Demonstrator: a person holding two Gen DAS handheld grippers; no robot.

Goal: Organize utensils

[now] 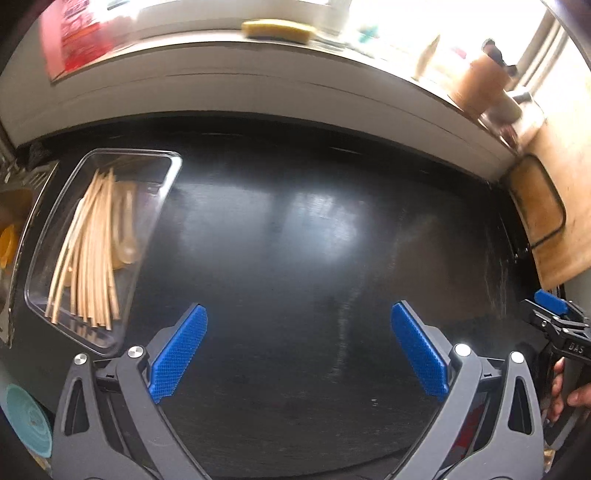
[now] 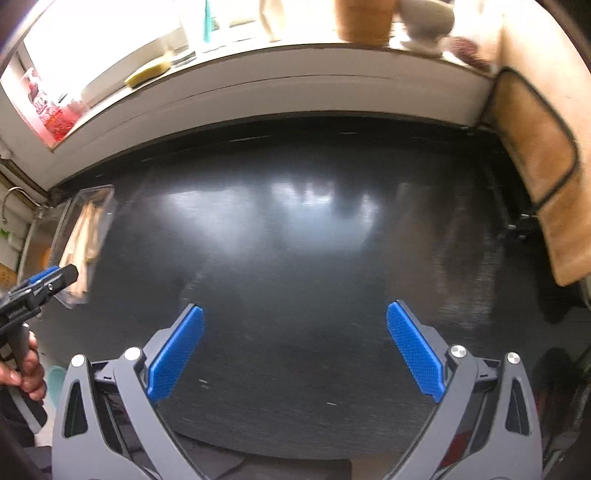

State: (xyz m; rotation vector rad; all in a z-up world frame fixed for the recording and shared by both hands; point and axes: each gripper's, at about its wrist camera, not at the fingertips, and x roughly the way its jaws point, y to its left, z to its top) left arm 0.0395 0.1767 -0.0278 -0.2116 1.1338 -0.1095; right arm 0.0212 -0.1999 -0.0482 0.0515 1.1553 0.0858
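A clear plastic tray (image 1: pixel 162 184) lies at the left of the black tabletop (image 1: pixel 314 240). It holds several wooden chopsticks (image 1: pixel 90 251) and a pale spoon (image 1: pixel 127 229). The tray also shows in the right wrist view (image 2: pixel 101 201) at far left. My left gripper (image 1: pixel 297 350) is open and empty over the table, right of the tray. My right gripper (image 2: pixel 293 350) is open and empty over the middle of the table. The right gripper shows at the right edge of the left wrist view (image 1: pixel 550 306), and the left gripper at the left edge of the right wrist view (image 2: pixel 51 280).
A white windowsill (image 1: pixel 258 74) runs behind the table with a yellow sponge (image 1: pixel 277 29), a red packet (image 1: pixel 77 33) and a wooden jar (image 1: pixel 480 81). A wooden board (image 1: pixel 554 206) leans at the right. A teal round object (image 1: pixel 27 421) sits at the lower left.
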